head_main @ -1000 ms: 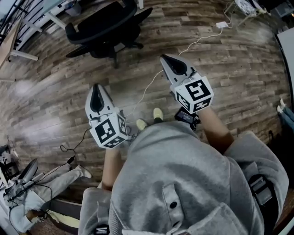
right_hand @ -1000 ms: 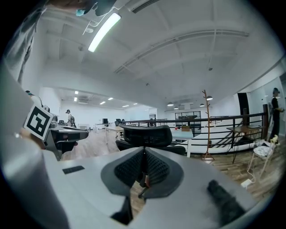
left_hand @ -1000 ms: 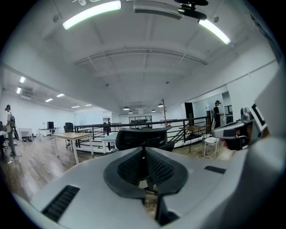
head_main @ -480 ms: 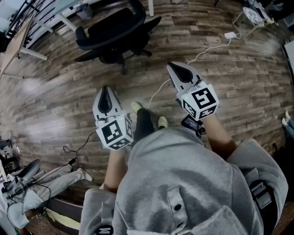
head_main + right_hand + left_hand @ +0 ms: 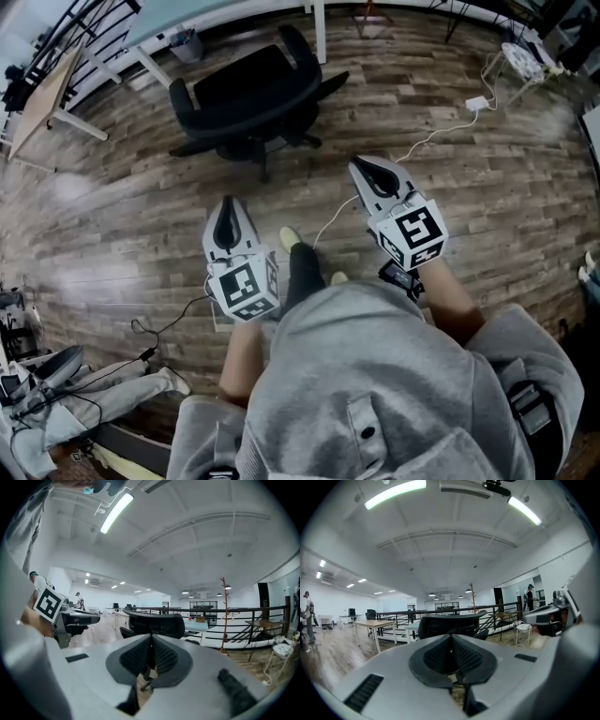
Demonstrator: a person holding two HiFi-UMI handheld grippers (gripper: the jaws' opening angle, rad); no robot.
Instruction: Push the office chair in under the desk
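Grey left tongs (image 5: 225, 208) and right tongs (image 5: 364, 169) sit closed.

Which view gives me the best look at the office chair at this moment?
The head view: the office chair shows whole from above, with seat, armrests and base legs. The left gripper view and the right gripper view show only its backrest from behind; the lower part is hidden.
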